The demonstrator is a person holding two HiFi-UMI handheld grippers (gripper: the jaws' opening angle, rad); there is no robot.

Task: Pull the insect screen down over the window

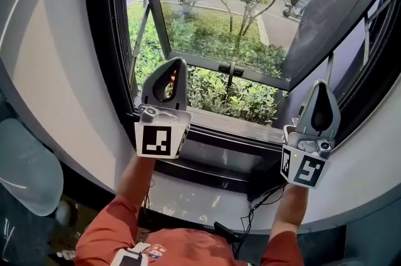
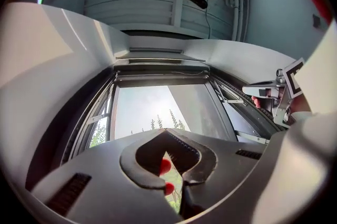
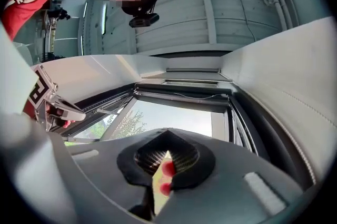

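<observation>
Orange-sleeved arms (image 1: 135, 178) hold left gripper (image 1: 176, 68) and right gripper (image 1: 321, 89), both clenched empty, before open window (image 1: 227, 66) in white wall (image 1: 56, 71).

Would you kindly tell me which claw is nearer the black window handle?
Left. The left claw sits just left of the window handle; the right claw is farther off, to its right and lower.

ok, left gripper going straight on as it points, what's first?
Looks free: left gripper, jaws shut, aims out through the window opening, just under the top frame. Depth is unclear; it could catch that frame.
</observation>
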